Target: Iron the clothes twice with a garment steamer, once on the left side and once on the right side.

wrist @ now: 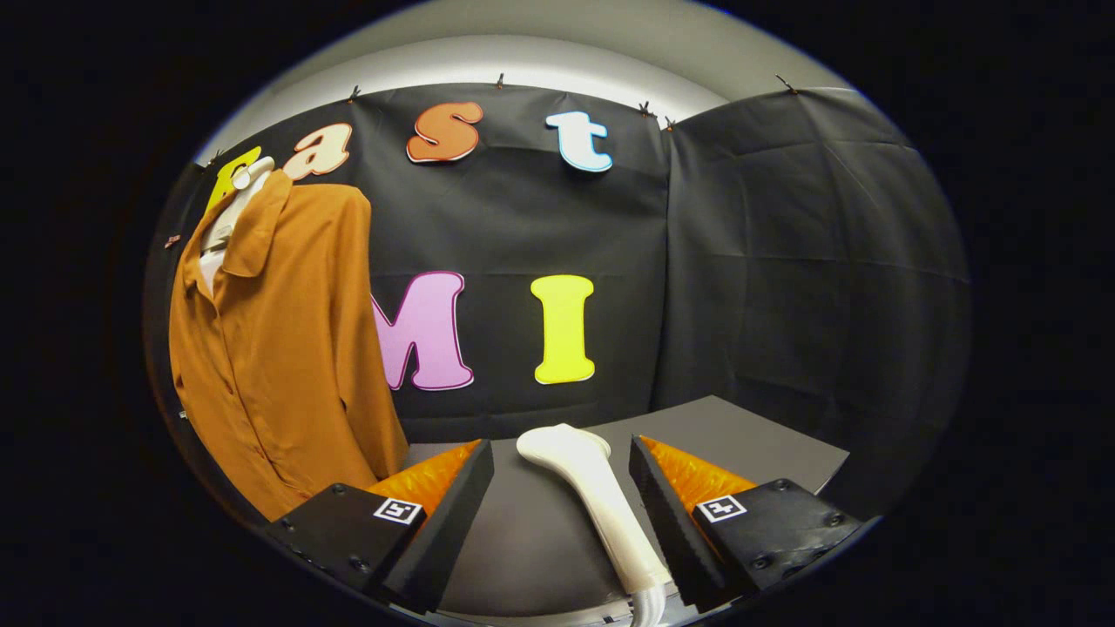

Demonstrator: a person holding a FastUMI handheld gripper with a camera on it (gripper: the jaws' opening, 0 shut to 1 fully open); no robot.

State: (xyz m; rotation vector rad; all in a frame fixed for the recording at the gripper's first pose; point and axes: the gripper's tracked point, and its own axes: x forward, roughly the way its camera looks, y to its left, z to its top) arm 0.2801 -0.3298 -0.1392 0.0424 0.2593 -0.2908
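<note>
Reaching for the steamer

Tongs (562, 505) spread apart, garment steamer (592, 496) lying on the tabletop (740, 435) between them, ungripped; next they must clamp its handle, then swing left toward the hanging shirt (279, 348).

Dim booth, light from above (edges bowed by fisheye), focus sharp throughout.

I'm working in a staged recording booth, not a lived-in room. Black cloth (784, 261) hangs as the wall, pinned up with small clips along its top edge, with a pale ceiling curving above it. A dark, bare table (540, 522) fills the foreground. An orange shirt (279, 348) is dressed on a white mannequin bust (239, 196), set up like a demo prop.
</note>
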